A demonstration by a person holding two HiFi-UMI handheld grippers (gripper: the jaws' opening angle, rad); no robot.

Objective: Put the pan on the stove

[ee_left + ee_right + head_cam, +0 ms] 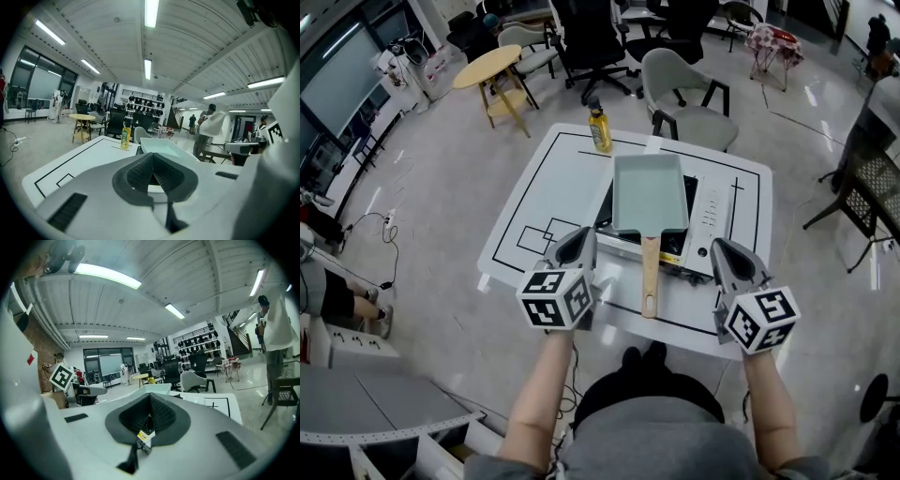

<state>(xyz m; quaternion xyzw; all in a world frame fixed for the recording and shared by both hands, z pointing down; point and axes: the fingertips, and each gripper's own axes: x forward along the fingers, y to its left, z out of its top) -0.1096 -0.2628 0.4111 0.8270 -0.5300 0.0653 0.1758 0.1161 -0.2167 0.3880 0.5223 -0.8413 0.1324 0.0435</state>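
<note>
A pale green rectangular pan (pixel 649 193) rests on the portable stove (pixel 705 214) in the middle of the white table; its wooden handle (pixel 650 277) points toward me. The pan's rim shows beyond the jaws in both the left gripper view (pixel 161 146) and the right gripper view (pixel 157 389). My left gripper (pixel 578 246) hovers shut just left of the handle, jaws closed on nothing. To the right of the handle, over the stove's front corner, my right gripper (pixel 724 253) is shut too, with nothing between its jaws. Neither touches the pan.
A yellow bottle (pixel 599 128) stands at the table's far edge (pixel 125 137). The white table (pixel 546 187) carries black marked outlines. A grey chair (pixel 680 98) is behind it, a round wooden table (pixel 490 73) to the far left. A person (pixel 208 126) stands off to the right.
</note>
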